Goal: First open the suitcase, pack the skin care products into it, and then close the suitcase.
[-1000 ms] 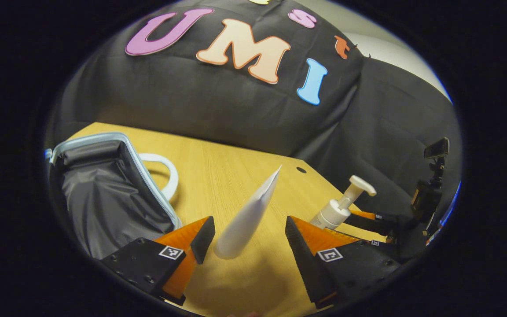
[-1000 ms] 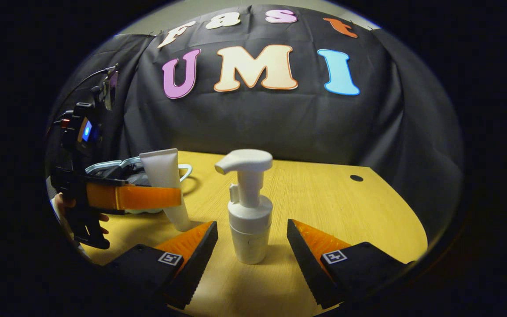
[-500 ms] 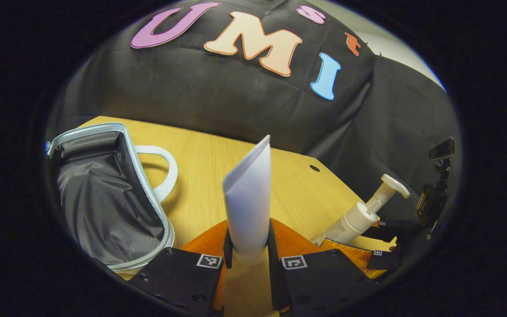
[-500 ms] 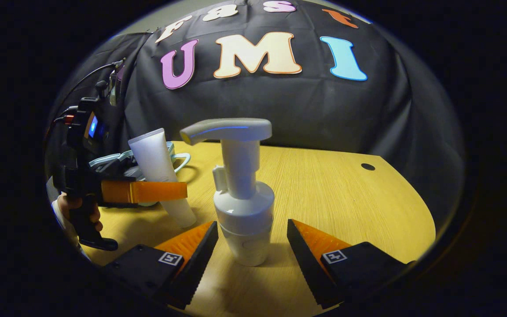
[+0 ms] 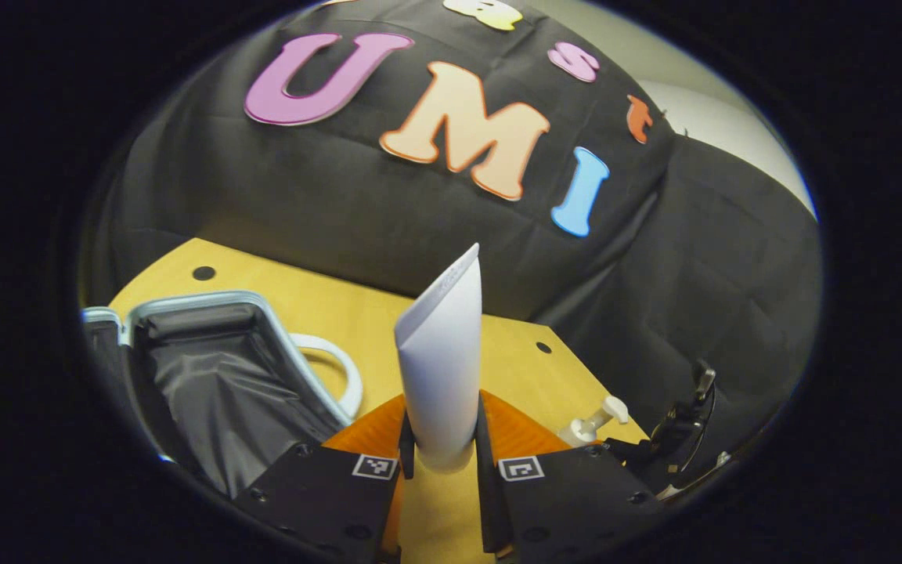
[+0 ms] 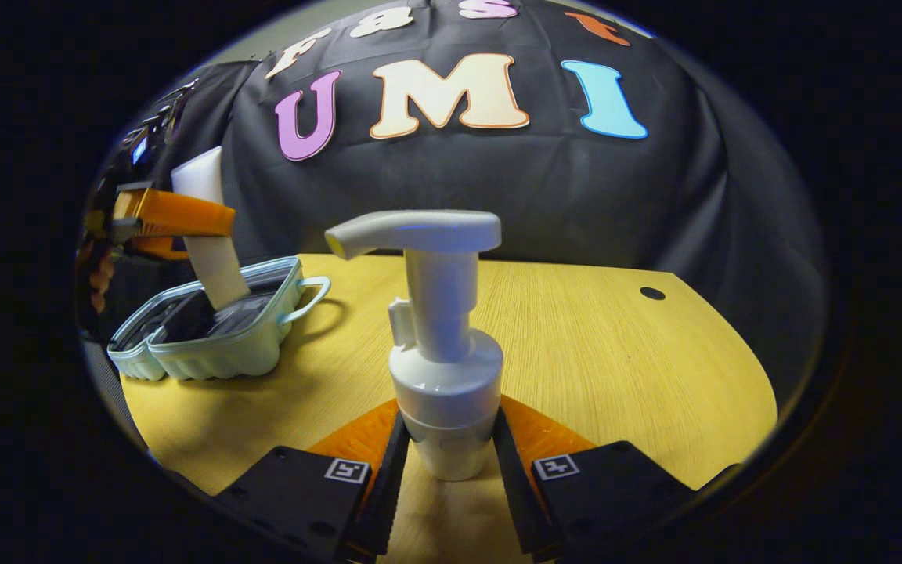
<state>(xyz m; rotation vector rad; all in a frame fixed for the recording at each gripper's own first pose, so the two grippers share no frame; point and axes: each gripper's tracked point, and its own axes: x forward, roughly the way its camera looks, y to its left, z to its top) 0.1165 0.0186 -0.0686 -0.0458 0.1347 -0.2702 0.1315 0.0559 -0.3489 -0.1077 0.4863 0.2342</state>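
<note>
Starting on my left, the small suitcase (image 6: 216,337) lies open on the surface (image 6: 592,352), lid back, dark lining showing. My left tool (image 5: 441,458) is pinching the white tube (image 5: 441,368) near its cap end, fingers pressed on both sides. The tube's long axis runs straight up from the fingers, flat crimped end on top. In the right gripper view that tool (image 6: 173,215) hangs above the open case with the tube's lower end pointing down into it. So, by my read, the coming move is a short drop and release; the left hand is the nearer one to the case.

Moving right, my right tool (image 6: 445,462) is closed on the base of the pump bottle (image 6: 441,368), which stands upright on the surface, nozzle pointing left. The suitcase lies well off to its left, so this bottle faces a leftward carry.
</note>
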